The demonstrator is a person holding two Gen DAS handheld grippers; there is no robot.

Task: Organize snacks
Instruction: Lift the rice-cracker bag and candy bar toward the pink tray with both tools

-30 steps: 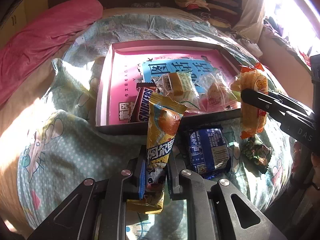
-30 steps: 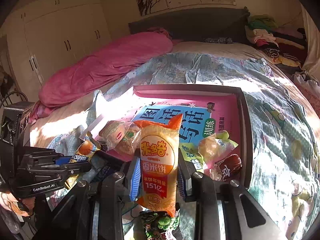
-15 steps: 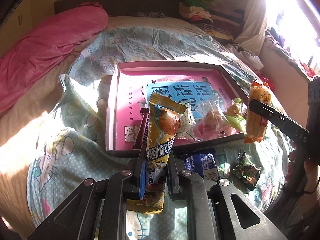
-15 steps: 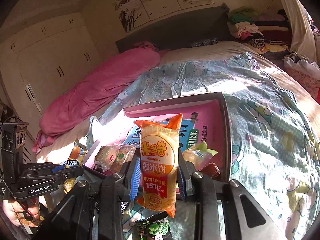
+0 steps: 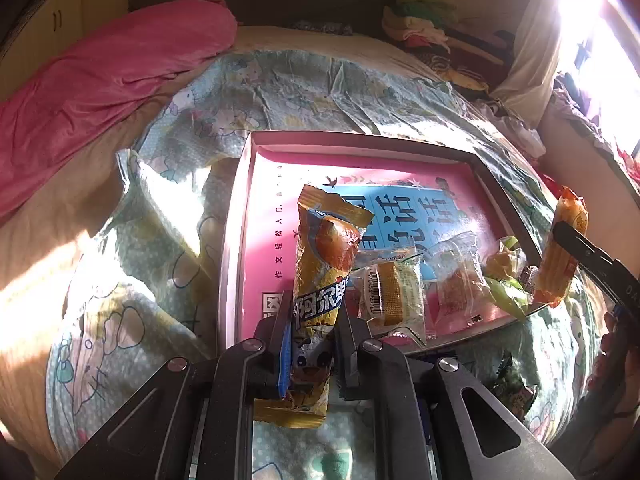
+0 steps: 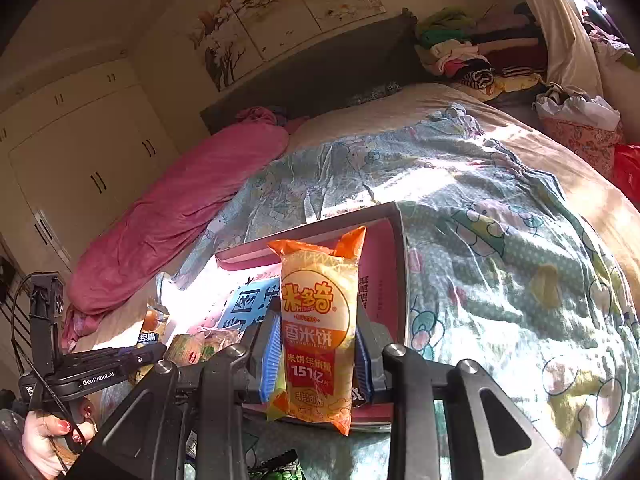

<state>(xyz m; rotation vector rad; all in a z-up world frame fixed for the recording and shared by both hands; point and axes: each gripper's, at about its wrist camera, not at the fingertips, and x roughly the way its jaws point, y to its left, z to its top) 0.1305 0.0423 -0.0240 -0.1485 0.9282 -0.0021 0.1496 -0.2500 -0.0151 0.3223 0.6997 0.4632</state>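
A shallow pink-lined box (image 5: 236, 240) lies on the bed; it also shows in the right wrist view (image 6: 402, 280). Inside are several wrapped snacks, among them a clear-wrapped wafer (image 5: 390, 292) and a clear-wrapped cake (image 5: 456, 280). My left gripper (image 5: 314, 320) is shut on a tall gold snack pack (image 5: 324, 256), held upright above the box's near edge. My right gripper (image 6: 316, 344) is shut on an orange rice cracker pack (image 6: 316, 312), upright over the box's near right corner. The cracker pack also shows in the left wrist view (image 5: 560, 256), and the gold pack in the right wrist view (image 6: 152, 328).
The bed has a pale green cartoon quilt (image 5: 160, 208). A pink rolled duvet (image 5: 100, 76) lies at the far left. A green-wrapped candy (image 5: 512, 384) lies on the quilt near the box. Clothes (image 6: 472, 56) pile up by the headboard.
Both grippers have risen and pulled back from the box with their packs still held. The box now looks smaller and lower in both views.
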